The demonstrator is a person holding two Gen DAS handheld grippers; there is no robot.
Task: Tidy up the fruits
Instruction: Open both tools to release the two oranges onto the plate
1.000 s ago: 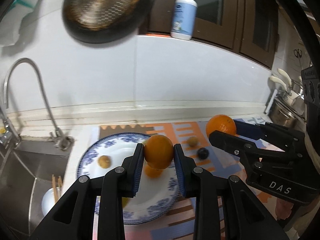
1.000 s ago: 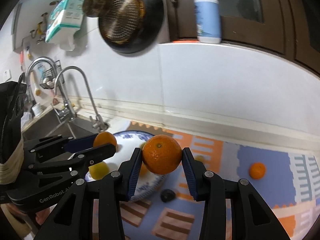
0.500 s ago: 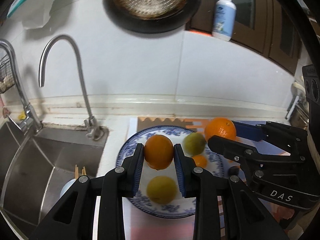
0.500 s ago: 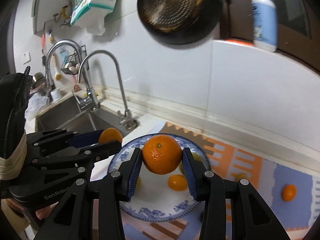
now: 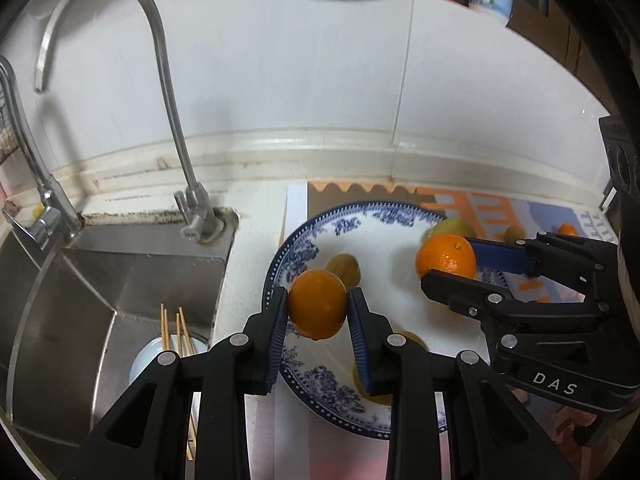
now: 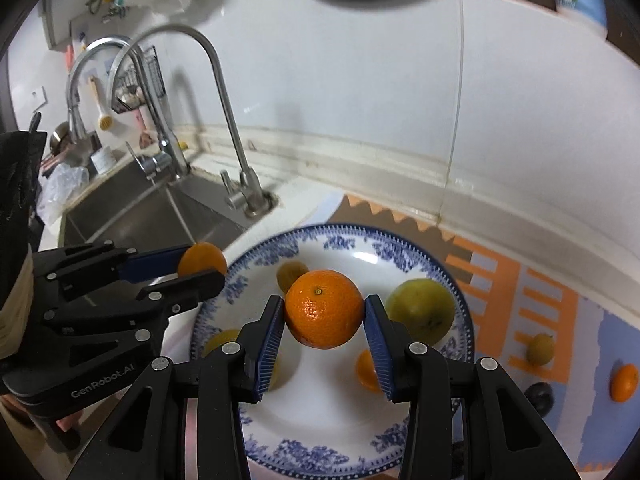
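Holding an orange apiece, both grippers hang over the blue-patterned plate (image 6: 408,248).

The left gripper (image 5: 318,312), marked "GenRobot.AI", clamps a smooth orange (image 5: 317,304) above the plate's left rim; the right gripper (image 6: 324,312), marked "DAS", pinches a dimpled orange (image 6: 323,308). The plate holds a green fruit (image 6: 420,308) and smaller yellow and orange fruits. It rests on a patterned mat (image 6: 552,308); beyond lie the steel sink (image 5: 132,272), a curved tap (image 5: 168,92) and white wall.
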